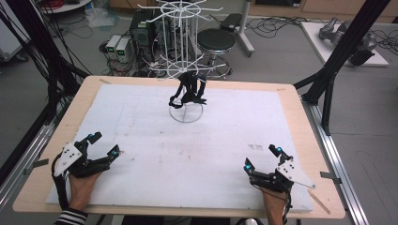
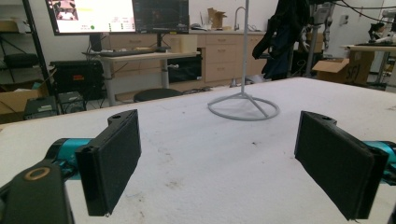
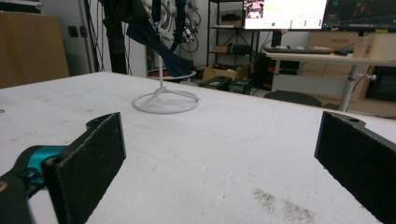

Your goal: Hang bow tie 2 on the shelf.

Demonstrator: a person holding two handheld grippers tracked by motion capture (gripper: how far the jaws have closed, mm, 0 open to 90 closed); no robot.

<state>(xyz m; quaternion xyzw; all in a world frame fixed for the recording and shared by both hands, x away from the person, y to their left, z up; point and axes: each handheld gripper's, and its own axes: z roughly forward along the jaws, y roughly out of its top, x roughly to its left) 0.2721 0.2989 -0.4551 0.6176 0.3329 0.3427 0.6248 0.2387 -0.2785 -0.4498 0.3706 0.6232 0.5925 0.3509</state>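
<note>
A white-covered table (image 1: 141,131) spreads before a person whose hands enter from its near edge. At its far middle stands a white wire rack (image 1: 184,56), with a dark strap-like item (image 1: 188,90) hanging from its lower arms above the ring base. The left gripper (image 1: 103,145) rests at the near left corner, angled inward, jaws spread wide and empty. The right gripper (image 1: 262,158) sits at the near right, likewise wide apart, holding nothing, well apart from the rack.
</note>
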